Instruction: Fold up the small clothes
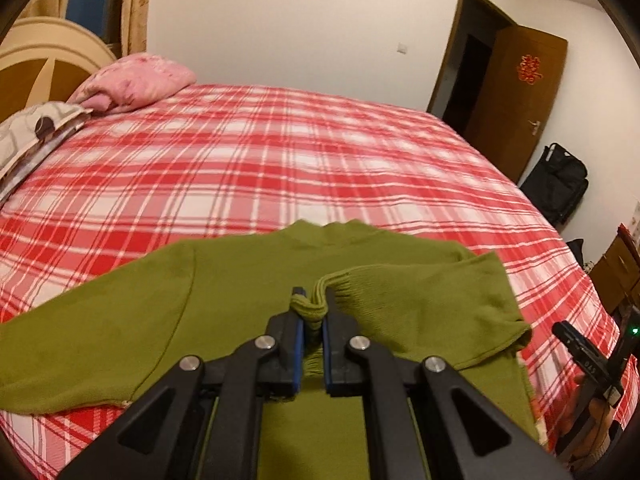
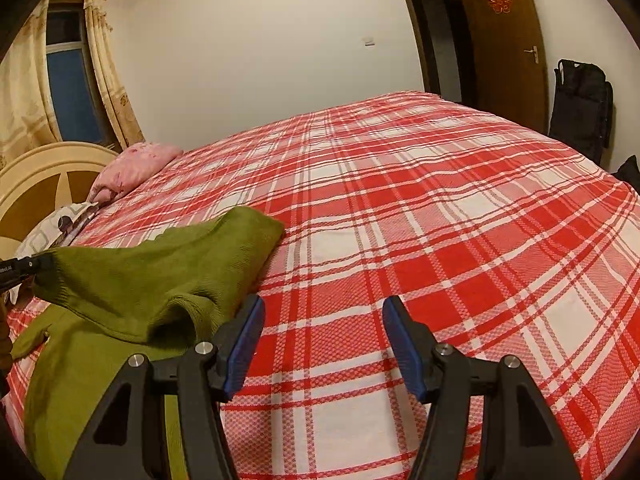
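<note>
Fingers [image 1: 294, 344] of the left gripper [image 1: 311, 300] pinch the ribbed cuff [image 1: 310, 308] of a green sweater [image 1: 224, 300], which lies flat on the plaid bed [image 1: 280, 152], its right sleeve [image 1: 436, 300] drawn across the chest. From the right view, the right gripper [image 2: 323, 316] hangs spread and empty over bare sheet just beside the sweater's raised sleeve. Soft, light knit; it will likely sag and stretch, so grip hems or cuffs, not mid-cloth.

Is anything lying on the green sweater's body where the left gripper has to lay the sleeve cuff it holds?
Nothing visible does. The left gripper is shut on the cuff above the sweater, whose body is bare. The right gripper is open, off to the side over the bedspread.
</note>
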Demonstrator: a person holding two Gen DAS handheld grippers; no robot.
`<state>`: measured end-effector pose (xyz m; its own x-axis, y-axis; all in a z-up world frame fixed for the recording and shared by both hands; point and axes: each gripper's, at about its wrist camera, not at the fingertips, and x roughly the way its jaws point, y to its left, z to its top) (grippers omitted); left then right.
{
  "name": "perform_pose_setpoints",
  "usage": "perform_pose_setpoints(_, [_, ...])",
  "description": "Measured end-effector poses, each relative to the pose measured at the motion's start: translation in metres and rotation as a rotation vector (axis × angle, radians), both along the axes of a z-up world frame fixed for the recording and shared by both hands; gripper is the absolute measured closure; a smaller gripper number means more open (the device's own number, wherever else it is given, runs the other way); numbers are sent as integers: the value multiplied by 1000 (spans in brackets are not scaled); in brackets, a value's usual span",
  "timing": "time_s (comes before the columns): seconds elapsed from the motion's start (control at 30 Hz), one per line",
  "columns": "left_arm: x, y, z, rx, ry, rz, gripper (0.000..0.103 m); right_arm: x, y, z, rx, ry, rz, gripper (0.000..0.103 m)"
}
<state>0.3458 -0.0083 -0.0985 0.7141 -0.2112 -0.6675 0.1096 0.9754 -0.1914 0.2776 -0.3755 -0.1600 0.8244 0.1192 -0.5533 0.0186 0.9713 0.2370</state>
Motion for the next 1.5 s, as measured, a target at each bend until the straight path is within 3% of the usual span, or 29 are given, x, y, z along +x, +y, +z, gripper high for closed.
perform_pose_setpoints(0.3, [8,25,-28,0,75,37,96,5,9,-4,-28,39,30,40])
perform_pose_setpoints(0.47, [22,30,-39,-7,116,46,96,9,46,6,-80,38,155,36])
perform_pose_setpoints(0.53, [30,31,-41,-3,117,58,95,15,71,4,-167,65,216,36])
perform_pose_setpoints(0.6, [38,29,-43,17,113,55,90,27,99,-6,-323,111,228,36])
perform_pose_setpoints(0.63, [39,29,-44,39,112,67,87,33,99,-9,-330,123,190,36])
perform_pose_setpoints(0.7, [36,31,-43,28,123,75,74,48,85,-16,-225,181,150,36])
perform_pose_setpoints(0.77, [23,37,-39,-7,101,54,40,53,67,-20,-146,209,114,36])
perform_pose_setpoints(0.83, [10,38,-40,0,83,40,31,50,62,-22,-109,203,131,36])
perform_pose_setpoints(0.93, [7,34,-54,17,126,9,32,50,69,-22,-147,201,135,36])
perform_pose_setpoints(1.0, [13,34,-63,22,144,28,43,47,76,-22,-188,196,137,36])
perform_pose_setpoints(1.1, [21,43,-74,-3,173,89,63,48,75,-22,-190,190,137,36])
perform_pose_setpoints(1.13, [21,44,-74,10,166,92,83,49,73,-22,-181,192,139,36])
perform_pose_setpoints(1.17, [21,44,-73,19,168,87,94,50,72,-22,-171,193,140,36])
perform_pose_setpoints(1.23, [16,47,-70,-7,182,83,94,50,71,-22,-157,193,142,36])
perform_pose_setpoints(1.37, [-3,42,-62,77,171,52,95,50,68,-21,-143,192,126,36])
perform_pose_setpoints(1.5, [-14,43,-66,68,181,23,95,48,60,-19,-139,209,93,35])
